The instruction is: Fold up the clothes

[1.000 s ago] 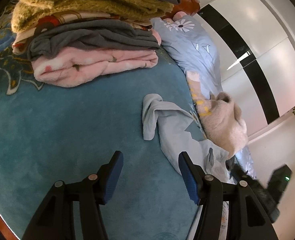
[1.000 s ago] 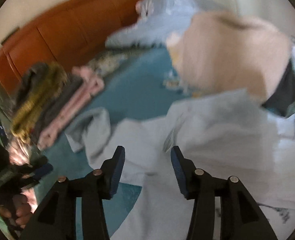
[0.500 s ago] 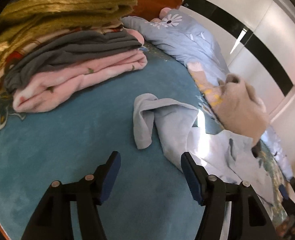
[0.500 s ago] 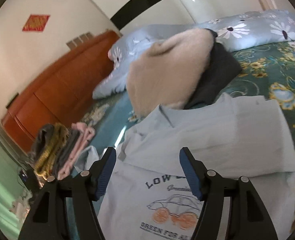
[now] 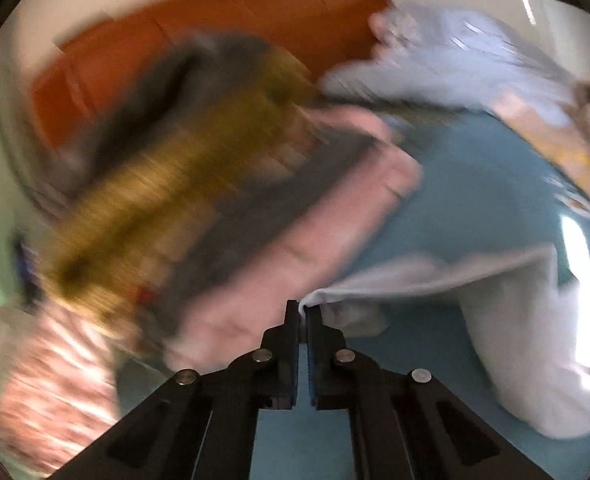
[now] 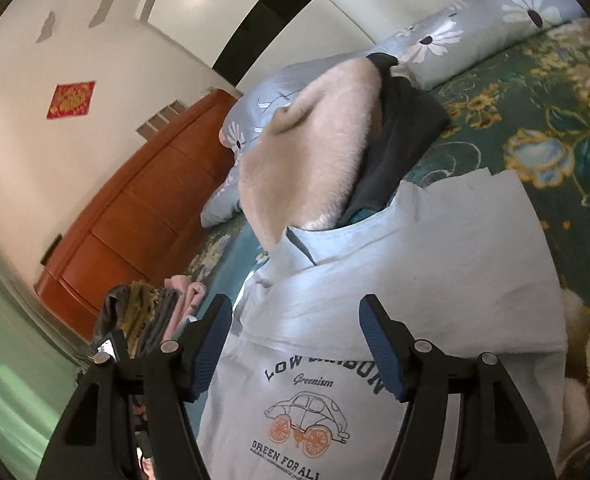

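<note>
A pale blue T-shirt (image 6: 395,280) with a car print lies face up on the bed. Its sleeve (image 5: 435,276) stretches out toward my left gripper (image 5: 303,316), which is shut on the sleeve's end just above the teal bedspread (image 5: 475,200). This left view is heavily blurred. My right gripper (image 6: 295,340) hangs open above the shirt's chest, with nothing pinched between its blue pads (image 6: 379,352).
A stack of folded clothes (image 5: 199,208), pink, grey and mustard, sits left of the sleeve, also small in the right view (image 6: 147,312). A beige fluffy garment (image 6: 315,152) over a dark one (image 6: 399,136) lies beyond the collar. Floral pillows (image 6: 455,36) and an orange headboard (image 6: 135,216) stand behind.
My left gripper has shut on the end of the shirt's sleeve and swung left toward the folded stack. The right gripper opened wider and moved over the shirt's chest print.
</note>
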A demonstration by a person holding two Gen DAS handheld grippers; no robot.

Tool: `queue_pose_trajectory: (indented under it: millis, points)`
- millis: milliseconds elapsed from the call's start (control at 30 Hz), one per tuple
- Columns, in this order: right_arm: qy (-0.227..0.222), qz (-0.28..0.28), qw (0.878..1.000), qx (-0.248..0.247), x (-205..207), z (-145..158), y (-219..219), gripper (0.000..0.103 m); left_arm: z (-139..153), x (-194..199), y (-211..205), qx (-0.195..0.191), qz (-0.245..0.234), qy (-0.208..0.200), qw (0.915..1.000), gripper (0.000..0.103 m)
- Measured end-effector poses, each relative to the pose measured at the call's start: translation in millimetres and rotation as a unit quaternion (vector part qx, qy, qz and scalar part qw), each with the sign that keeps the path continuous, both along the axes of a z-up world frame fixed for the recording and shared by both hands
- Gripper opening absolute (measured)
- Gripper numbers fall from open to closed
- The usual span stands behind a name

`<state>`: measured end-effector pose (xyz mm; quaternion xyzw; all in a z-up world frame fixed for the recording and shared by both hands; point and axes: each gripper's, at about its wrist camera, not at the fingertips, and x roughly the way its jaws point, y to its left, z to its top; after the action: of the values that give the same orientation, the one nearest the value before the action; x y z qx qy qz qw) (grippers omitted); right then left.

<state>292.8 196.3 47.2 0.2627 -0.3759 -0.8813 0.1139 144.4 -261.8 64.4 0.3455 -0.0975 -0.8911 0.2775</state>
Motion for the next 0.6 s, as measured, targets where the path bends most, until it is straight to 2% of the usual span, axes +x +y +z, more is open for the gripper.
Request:
queue_pose_trajectory:
  millis: [67,167,300,400,433,533,600]
  points:
    - [-0.002,0.004,1.0,-0.008,-1,-3,1,0.067,8,5,-17,-0.009,0.032,0.014,0.9994,0.004]
    - [-0.007,0.011,1.0,-0.016,-2,-6,0,0.067,-6,9,-47,0.024,0.065,-0.008,0.9975,0.004]
    - [-0.008,0.018,1.0,-0.013,-3,-7,-4,0.067,-26,24,-78,0.096,0.075,-0.018,0.9924,0.007]
    - [-0.007,0.016,1.0,-0.009,-2,-8,-5,0.067,-22,37,-94,0.148,0.065,0.0,0.9869,0.005]
    - [-0.01,0.015,1.0,-0.01,-2,-9,-4,0.067,-16,40,-96,0.153,0.057,0.004,0.9865,0.004]
    - [-0.016,0.013,1.0,-0.014,-3,-12,-4,0.067,9,46,-92,0.151,0.019,0.007,0.9883,0.004]
    - [-0.018,0.014,1.0,-0.019,-4,-14,-2,0.067,37,52,-77,0.137,-0.031,0.007,0.99,0.004]
